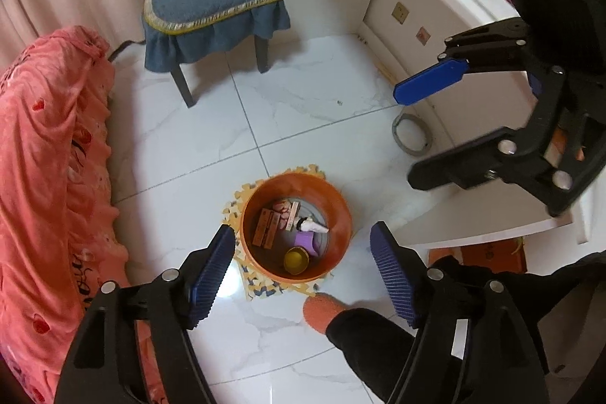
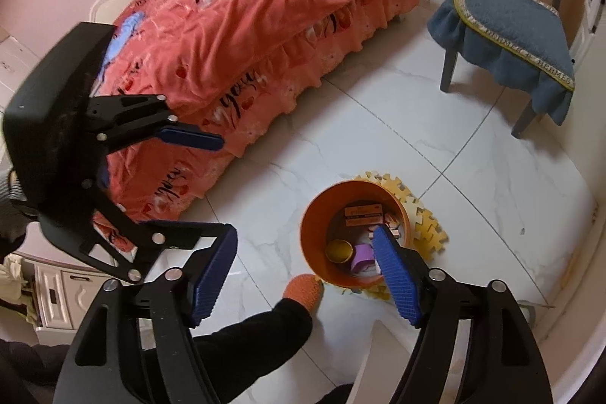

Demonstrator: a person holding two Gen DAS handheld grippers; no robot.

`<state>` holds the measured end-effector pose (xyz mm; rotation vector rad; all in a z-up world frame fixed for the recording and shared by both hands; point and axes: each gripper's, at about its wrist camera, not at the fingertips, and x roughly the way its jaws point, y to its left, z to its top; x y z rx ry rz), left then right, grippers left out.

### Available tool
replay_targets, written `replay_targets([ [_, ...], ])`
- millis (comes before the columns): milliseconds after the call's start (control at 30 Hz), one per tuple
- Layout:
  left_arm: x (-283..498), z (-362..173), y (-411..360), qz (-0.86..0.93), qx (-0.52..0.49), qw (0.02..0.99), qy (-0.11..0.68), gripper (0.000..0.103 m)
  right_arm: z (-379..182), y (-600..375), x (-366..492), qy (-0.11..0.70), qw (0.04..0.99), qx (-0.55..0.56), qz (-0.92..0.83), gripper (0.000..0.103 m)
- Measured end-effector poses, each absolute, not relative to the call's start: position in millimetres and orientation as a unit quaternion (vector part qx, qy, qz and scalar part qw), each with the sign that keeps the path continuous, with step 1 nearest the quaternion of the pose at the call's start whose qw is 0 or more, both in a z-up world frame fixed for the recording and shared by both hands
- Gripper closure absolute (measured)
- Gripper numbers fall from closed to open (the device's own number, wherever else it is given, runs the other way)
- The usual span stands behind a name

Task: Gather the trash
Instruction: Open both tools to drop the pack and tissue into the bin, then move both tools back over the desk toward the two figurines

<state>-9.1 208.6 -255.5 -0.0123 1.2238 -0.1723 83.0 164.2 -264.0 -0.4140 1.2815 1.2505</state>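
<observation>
Trash sits in one orange bin [image 1: 296, 226] on the floor: we count two brown boxes [image 1: 266, 228], one yellow lid [image 1: 295, 261], one purple piece [image 1: 307, 243] and one white tube [image 1: 313, 225]. One foam mat [image 1: 252, 194] lies under the bin, and one chair [image 1: 212, 10] stands beyond it. Our left tool [image 1: 301, 273] hangs above the bin, spread wide, holding nothing. Our right tool [image 2: 305, 275] hovers over the bin too, equally wide and empty.
</observation>
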Motion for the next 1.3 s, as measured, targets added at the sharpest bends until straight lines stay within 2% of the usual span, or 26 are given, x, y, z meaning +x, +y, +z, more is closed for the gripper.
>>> replay_targets([
  [100, -8.2, -243.2, 199.1, -0.078, 0.002, 0.815, 0.574, 0.022, -240.5, 149.2, 80.3, 0.545, 0.615, -0.169, 0.544, 0.027],
  [167, -9.5, -230.4, 190.7, -0.084, 0.009, 0.820, 0.566, 0.022, -222.2, 135.5, 77.0, 0.538, 0.624, -0.159, 0.544, 0.025],
  [233, -11.3, -217.6, 178.3, -0.091, 0.018, 0.824, 0.558, 0.022, -206.4, 121.6, 72.7, 0.531, 0.631, -0.151, 0.545, 0.019],
  [400, -13.4, -186.1, 142.6, -0.116, 0.052, 0.831, 0.542, 0.022, -165.6, 79.8, 60.6, 0.512, 0.646, -0.147, 0.547, 0.019],
  [467, -14.7, -175.9, 132.3, -0.122, 0.066, 0.833, 0.536, 0.016, -150.5, 60.8, 55.5, 0.504, 0.652, -0.151, 0.546, 0.019],
  [600, -18.6, -152.8, 106.4, -0.142, 0.087, 0.840, 0.517, 0.015, -125.8, 21.4, 50.7, 0.493, 0.669, -0.147, 0.536, 0.018],
  [933, -6.9, -116.6, 35.9, -0.209, 0.186, 0.828, 0.486, 0.012, -88.1, -82.3, 68.9, 0.469, 0.734, -0.132, 0.474, 0.016],
  [1300, 38.0, -106.7, -39.0, -0.287, 0.242, 0.807, 0.456, 0.012, -80.6, -199.3, 106.6, 0.472, 0.795, -0.068, 0.375, 0.014],
])
